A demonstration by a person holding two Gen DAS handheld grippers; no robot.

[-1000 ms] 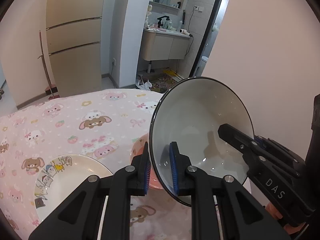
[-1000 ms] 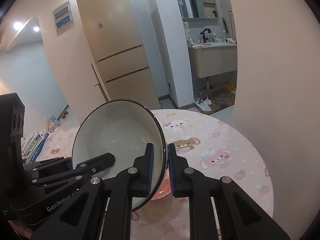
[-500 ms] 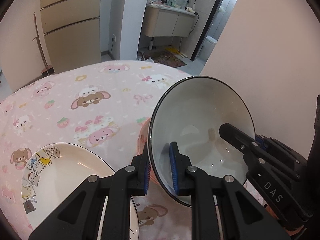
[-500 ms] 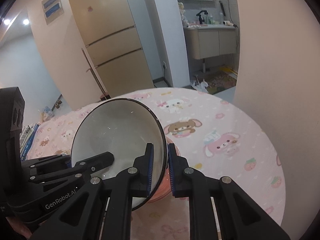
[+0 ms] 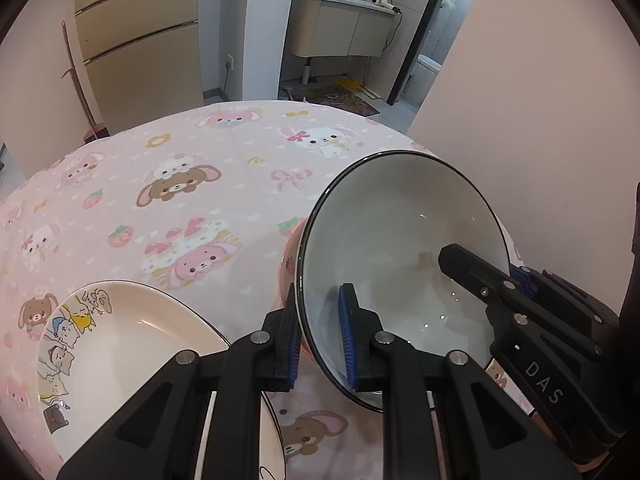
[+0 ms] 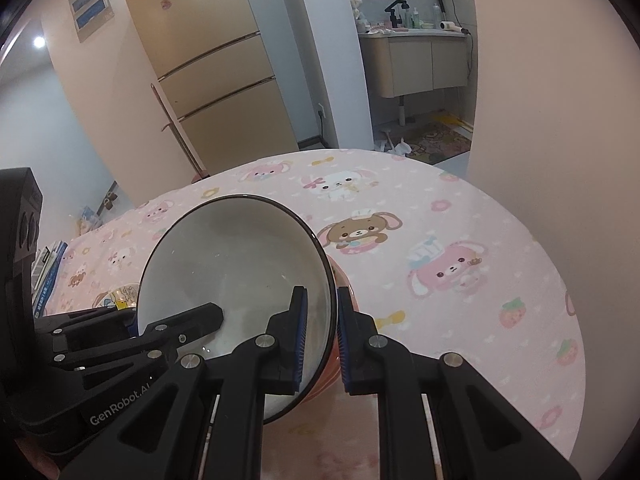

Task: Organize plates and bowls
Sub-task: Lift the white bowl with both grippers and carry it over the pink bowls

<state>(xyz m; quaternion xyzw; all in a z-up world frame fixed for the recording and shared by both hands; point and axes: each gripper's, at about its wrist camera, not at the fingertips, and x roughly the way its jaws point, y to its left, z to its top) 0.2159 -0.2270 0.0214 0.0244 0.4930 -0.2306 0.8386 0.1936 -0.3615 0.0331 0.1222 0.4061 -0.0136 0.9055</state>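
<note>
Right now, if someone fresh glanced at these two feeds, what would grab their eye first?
The white bowl, tilted and pinched on opposite sides of its rim by the left gripper and the right gripper, fills the middle of both views. Just behind and under it peeks a pink bowl on the cartoon tablecloth. Lower left in the left view sits a cream plate with animal drawings.

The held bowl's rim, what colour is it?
Black, a thin line around the white bowl; the left wrist view shows it best.
</note>
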